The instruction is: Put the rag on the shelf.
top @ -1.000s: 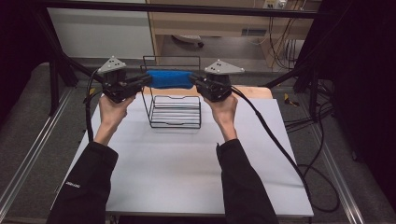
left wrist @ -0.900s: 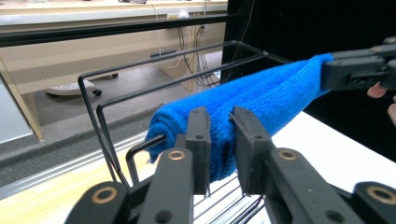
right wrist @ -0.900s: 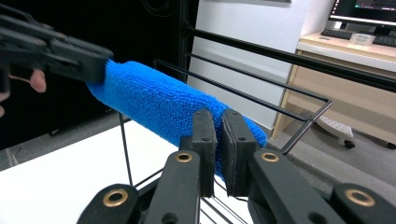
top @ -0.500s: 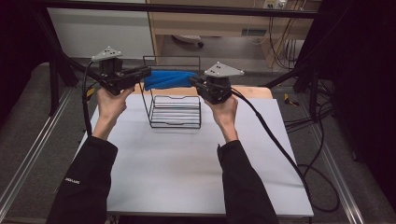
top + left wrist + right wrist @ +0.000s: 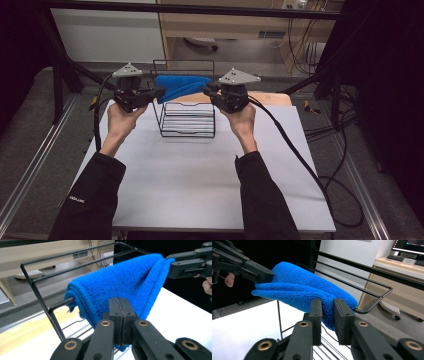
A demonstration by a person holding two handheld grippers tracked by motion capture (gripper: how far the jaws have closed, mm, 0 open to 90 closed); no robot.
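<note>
I hold the blue microfibre towel [image 5: 181,86] stretched lengthwise between my left gripper [image 5: 159,93] and right gripper [image 5: 210,90], each clamped on one end, draped over the wire rack's [image 5: 187,120] top rail above the tabletop [image 5: 200,175].

The towel [image 5: 120,282] is bright blue; the wire rack [image 5: 186,120] is black; the counter [image 5: 200,185] is white; both grippers' jaws are black with brass-coloured rivets; the sleeves [image 5: 92,200] are black.
</note>
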